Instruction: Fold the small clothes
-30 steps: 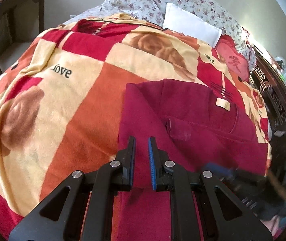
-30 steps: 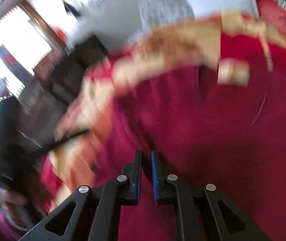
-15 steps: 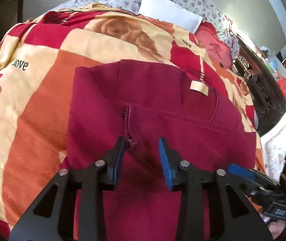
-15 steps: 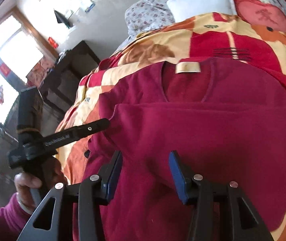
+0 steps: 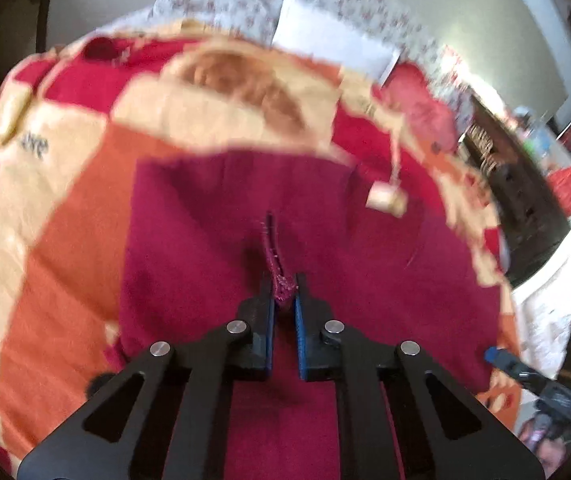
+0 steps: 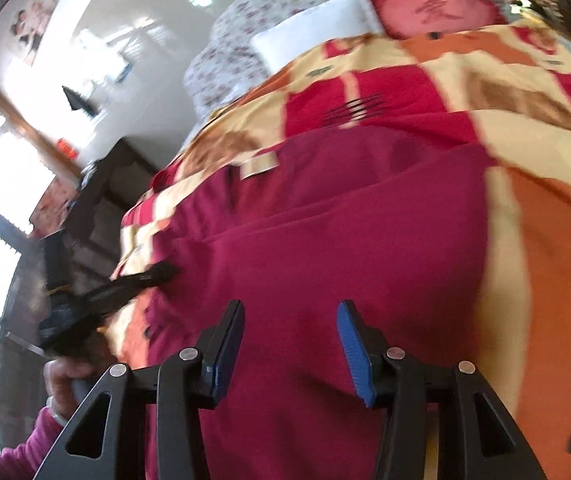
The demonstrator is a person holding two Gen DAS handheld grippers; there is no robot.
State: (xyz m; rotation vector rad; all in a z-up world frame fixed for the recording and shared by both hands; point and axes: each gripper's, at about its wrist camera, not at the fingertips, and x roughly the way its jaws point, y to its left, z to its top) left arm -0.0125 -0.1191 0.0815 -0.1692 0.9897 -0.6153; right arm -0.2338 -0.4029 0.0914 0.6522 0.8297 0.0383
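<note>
A dark red garment (image 5: 205, 240) lies flat on the bed with its pale neck label (image 5: 385, 200) at the far side. My left gripper (image 5: 283, 280) is shut on a raised fold of it, a seamed edge near the middle. In the right wrist view the same garment (image 6: 345, 220) fills the centre, and the left gripper (image 6: 163, 272) reaches onto it from the left. My right gripper (image 6: 289, 314) stands open over the garment's near part, with nothing between its blue pads. Its blue tip (image 5: 493, 356) shows at the lower right of the left wrist view.
A red, orange and cream blanket (image 5: 65, 220) covers the bed. A white pillow (image 5: 333, 44), a floral quilt and a red cushion (image 6: 433, 8) lie at the head. Dark wooden furniture (image 5: 525, 200) stands beside the bed. A person's hand (image 6: 65, 372) in a pink sleeve holds the left gripper.
The left jaws opened over the garment's seamed edge, then shut on it. The right jaws went from shut to open, and the right gripper swung sideways across the garment.
</note>
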